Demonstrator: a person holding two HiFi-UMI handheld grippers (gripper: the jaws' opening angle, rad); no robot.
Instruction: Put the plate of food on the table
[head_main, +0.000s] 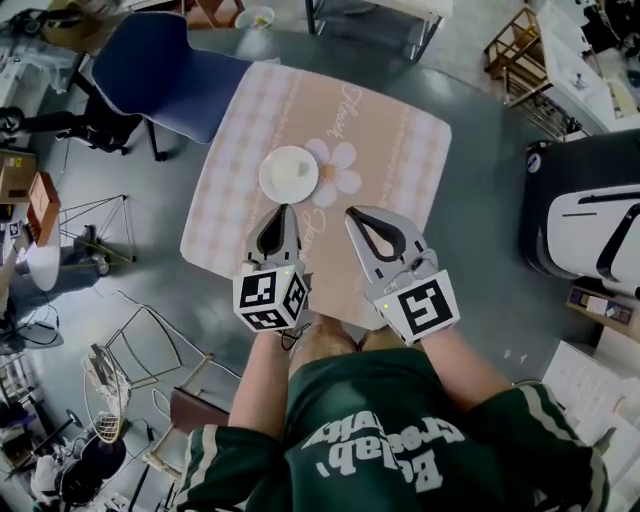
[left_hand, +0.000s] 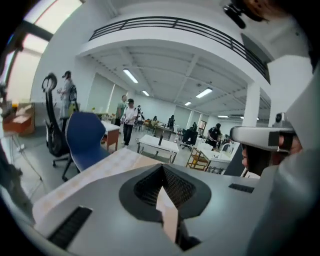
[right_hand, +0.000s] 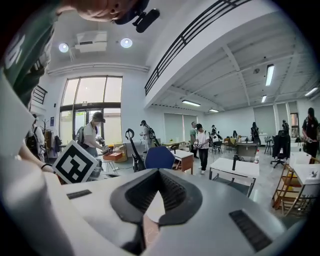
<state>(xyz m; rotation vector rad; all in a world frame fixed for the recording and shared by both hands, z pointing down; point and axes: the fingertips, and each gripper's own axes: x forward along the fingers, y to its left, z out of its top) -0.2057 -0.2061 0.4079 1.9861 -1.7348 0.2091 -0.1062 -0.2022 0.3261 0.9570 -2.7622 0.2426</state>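
Square table (head_main: 400, 150) with a pink checked cloth, on grey floor beside a blue chair (head_main: 165, 70): plate of food (head_main: 289, 174) rests near its middle, with left gripper (head_main: 283, 212) and right gripper (head_main: 357, 214) held over the near edge, jaws fully together, gripping nothing.

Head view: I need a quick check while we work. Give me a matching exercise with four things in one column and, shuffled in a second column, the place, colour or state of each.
Things
1. plate
2. blue chair
3. left gripper
4. tablecloth

Descriptions
A. pink checked, printed with a flower
B. shut and empty, held over the cloth's near edge
C. on the cloth, beside the flower
D. on the floor past the cloth's far left corner

Pairs: 1-C, 2-D, 3-B, 4-A
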